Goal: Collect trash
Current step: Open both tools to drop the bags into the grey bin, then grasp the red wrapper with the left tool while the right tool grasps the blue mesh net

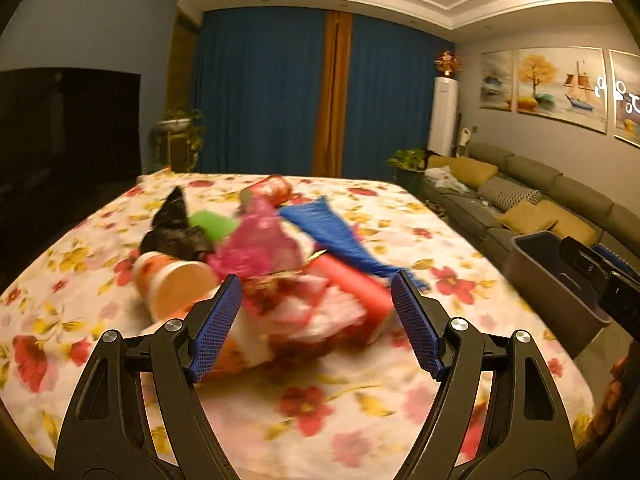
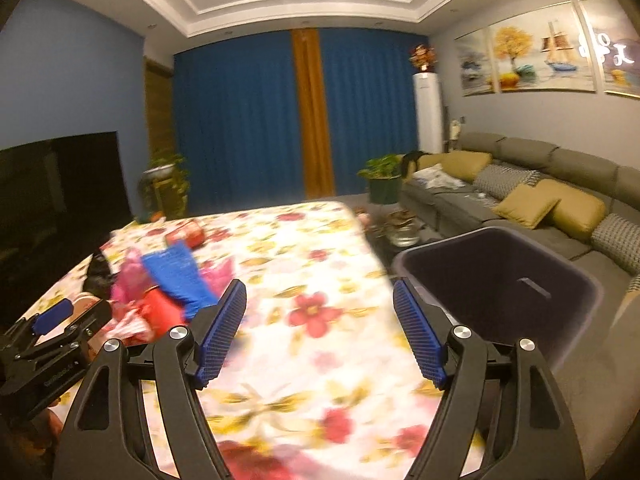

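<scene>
**Two Open Grippers Over a Pile of Trash**

A table with a flowery cloth (image 1: 360,392) fills the middle of the room. The trash sits in one heap on it, and everything here is told from that heap.

The left gripper (image 1: 317,322) hangs just in front of the heap. Its jaws stand wide apart and hold nothing — a crumpled red and white wrapper (image 1: 316,312) at the near edge of the heap shows between the blue pads, but they do not press on it. The picture is blurry there, so whether the pads brush it cannot be told.

In the heap, an orange cup (image 1: 176,284) lies on its side at the left. Behind it is a black bag (image 1: 176,228), and a green thing (image 1: 214,224) lies beside that. A pink bag (image 1: 256,244) sits in the middle. A blue bag (image 1: 332,236) stretches out to the right, with a red tube (image 1: 352,288) in front of it. A red can (image 1: 276,190) lies at the far side.

The right gripper (image 2: 319,330) is off to the right of the heap, over bare cloth. Its jaws are also wide apart, with nothing between them.

A dark bin (image 2: 496,280) stands further right of the heap, just past the table's edge. Behind the bin is a grey sofa (image 2: 520,184) with yellow pillows.
</scene>
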`<move>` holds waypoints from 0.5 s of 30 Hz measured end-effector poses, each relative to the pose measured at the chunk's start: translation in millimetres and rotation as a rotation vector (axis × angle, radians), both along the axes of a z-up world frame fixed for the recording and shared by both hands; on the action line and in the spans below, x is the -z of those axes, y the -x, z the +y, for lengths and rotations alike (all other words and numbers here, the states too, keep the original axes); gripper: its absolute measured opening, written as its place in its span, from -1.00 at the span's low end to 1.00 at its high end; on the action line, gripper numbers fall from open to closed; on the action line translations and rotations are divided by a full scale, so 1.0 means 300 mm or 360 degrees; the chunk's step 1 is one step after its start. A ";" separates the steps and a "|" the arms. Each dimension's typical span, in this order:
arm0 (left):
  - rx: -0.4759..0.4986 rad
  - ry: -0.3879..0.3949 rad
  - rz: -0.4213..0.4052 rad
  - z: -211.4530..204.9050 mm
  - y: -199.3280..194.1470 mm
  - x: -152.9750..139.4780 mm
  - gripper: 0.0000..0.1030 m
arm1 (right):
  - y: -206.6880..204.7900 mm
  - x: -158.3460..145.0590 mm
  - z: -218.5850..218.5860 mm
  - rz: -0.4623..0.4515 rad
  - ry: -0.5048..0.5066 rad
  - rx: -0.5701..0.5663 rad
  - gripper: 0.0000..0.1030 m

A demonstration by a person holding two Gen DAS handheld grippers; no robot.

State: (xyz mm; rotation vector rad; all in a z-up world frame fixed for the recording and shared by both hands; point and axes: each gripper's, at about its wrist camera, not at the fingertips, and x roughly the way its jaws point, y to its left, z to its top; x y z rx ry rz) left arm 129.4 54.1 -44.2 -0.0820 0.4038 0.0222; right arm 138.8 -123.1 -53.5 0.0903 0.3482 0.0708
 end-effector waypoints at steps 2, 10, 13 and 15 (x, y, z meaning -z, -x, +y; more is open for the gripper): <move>-0.0008 0.0011 0.0003 0.027 0.006 0.002 0.47 | -0.011 0.007 0.045 0.0009 0.0001 -0.0035 0.44; 0.0016 0.0078 0.0042 0.047 -0.020 0.021 0.45 | -0.023 0.028 0.138 0.0031 0.0028 -0.0107 0.44; 0.0029 0.0061 0.0079 0.042 -0.038 0.029 0.39 | -0.036 0.030 0.155 0.0035 0.0036 -0.0122 0.44; 0.0035 0.0059 0.0112 0.039 -0.053 0.034 0.33 | -0.040 0.035 0.162 0.0038 0.0034 -0.0132 0.44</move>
